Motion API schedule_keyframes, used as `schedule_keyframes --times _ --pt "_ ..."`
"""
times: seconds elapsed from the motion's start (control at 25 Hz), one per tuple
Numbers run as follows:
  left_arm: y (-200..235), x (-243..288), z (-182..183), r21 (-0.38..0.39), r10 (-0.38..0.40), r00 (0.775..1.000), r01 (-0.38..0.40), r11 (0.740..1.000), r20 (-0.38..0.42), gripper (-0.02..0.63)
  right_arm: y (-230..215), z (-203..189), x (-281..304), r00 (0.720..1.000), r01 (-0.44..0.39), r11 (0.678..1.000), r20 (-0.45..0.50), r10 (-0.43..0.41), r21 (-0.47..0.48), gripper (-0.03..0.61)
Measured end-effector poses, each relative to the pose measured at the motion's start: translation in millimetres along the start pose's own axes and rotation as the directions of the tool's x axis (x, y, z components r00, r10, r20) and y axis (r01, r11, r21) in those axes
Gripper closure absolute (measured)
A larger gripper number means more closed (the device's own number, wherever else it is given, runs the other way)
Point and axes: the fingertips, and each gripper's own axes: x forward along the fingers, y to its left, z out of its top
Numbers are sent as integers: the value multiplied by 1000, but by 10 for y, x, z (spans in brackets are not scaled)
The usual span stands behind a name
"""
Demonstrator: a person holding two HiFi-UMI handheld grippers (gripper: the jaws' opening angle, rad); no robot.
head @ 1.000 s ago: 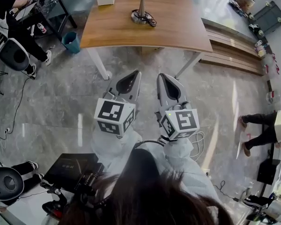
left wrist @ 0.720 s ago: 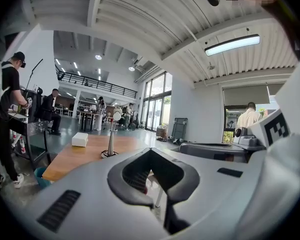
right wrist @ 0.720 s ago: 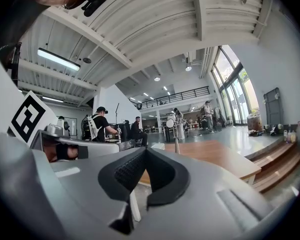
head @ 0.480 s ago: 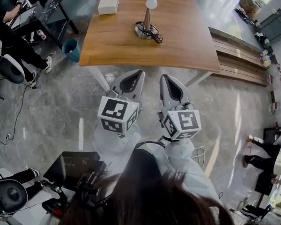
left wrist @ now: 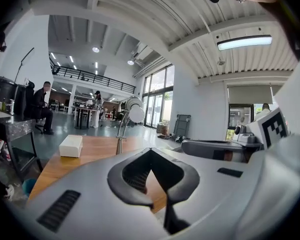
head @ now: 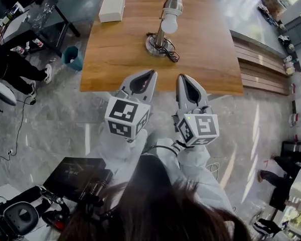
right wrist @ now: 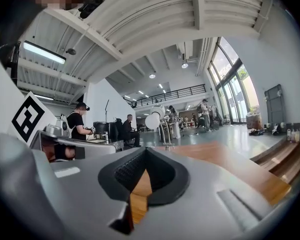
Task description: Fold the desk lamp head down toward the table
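A silver desk lamp point(head: 166, 19) stands upright on the wooden table point(head: 115, 49), with its white bulb tilted toward me and its cord coiled round the base. My left gripper point(head: 151, 73) and right gripper point(head: 182, 77) are side by side at the table's near edge, both shut and empty, well short of the lamp. The left gripper view shows the lamp point(left wrist: 131, 113) ahead beyond the left gripper point(left wrist: 150, 151). In the right gripper view the lamp point(right wrist: 153, 120) rises past the right gripper point(right wrist: 146, 151).
A white box point(head: 112, 7) lies at the table's far left corner. A blue bin point(head: 71, 58) and a black desk with seated people stand to the left. Wooden benches point(head: 263, 59) run along the right. A black case point(head: 75, 172) lies on the floor behind me.
Both grippers, still shut, have advanced together from the open floor up to the table's near edge. The lamp and table now sit closer and lower in the head view.
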Motion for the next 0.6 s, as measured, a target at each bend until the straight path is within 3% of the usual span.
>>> schedule_keyframes --times 0.24,0.6 --pt "385 826 -111 -34 7 998 -9 999 -63 612 -605 -109 691 999 -23 999 -46 24 22 577" --pt "1050 1814 -216 -132 44 989 -63 989 -141 612 -1335 -19 1716 984 -138 989 -103 143 51 577"
